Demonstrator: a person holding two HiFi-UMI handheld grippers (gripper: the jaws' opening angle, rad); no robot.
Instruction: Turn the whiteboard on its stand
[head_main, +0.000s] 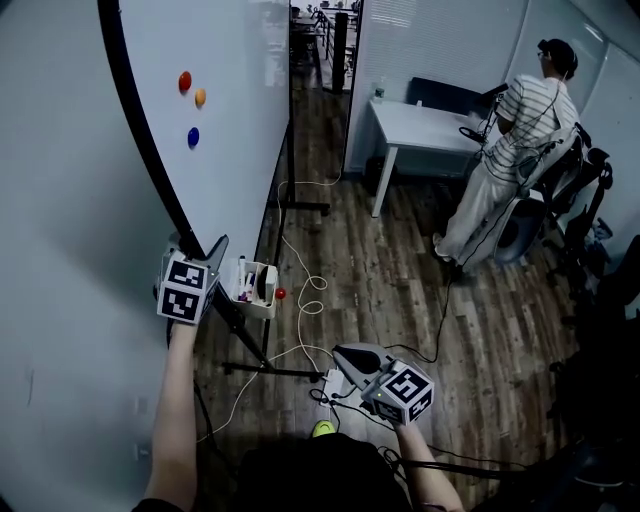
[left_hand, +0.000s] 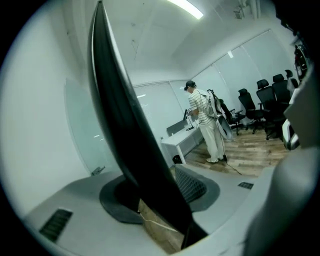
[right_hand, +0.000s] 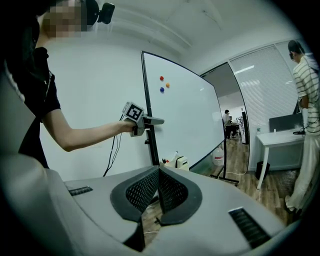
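Board (head_main: 235, 120): at left, upright on its stand (head_main: 243, 335), white face toward the room at right, black edge (left_hand: 125, 125) nearest.
Left tool (head_main: 215, 247): clamped on that edge, low down, just above the tray (head_main: 255, 287); edge running up between the pads in the left gripper view.
Right tool (head_main: 345, 355): pads together, nothing held, near and to the right, well apart from the board.
Step in hand: probably swinging the near edge round so the board turns on its stand.
Grip: best kept on the frame only, not on the white face; firm enough that the edge does not slide through the pads.
Path: likely an arc about the pivot, not a straight pull; slow and even, wrist following the frame.
Stand: worth watching for feet skidding on the floor (head_main: 400, 290); right tool free to steady the post if it walks.
Hazards: cable (head_main: 312, 305) looping on the floor by the near foot, could snag; tray may tip as the board turns; magnets (head_main: 185, 82) may slide.
Clearance: person (head_main: 515, 140) and counter (head_main: 425, 125) far at right, seemingly well apart from the swing.
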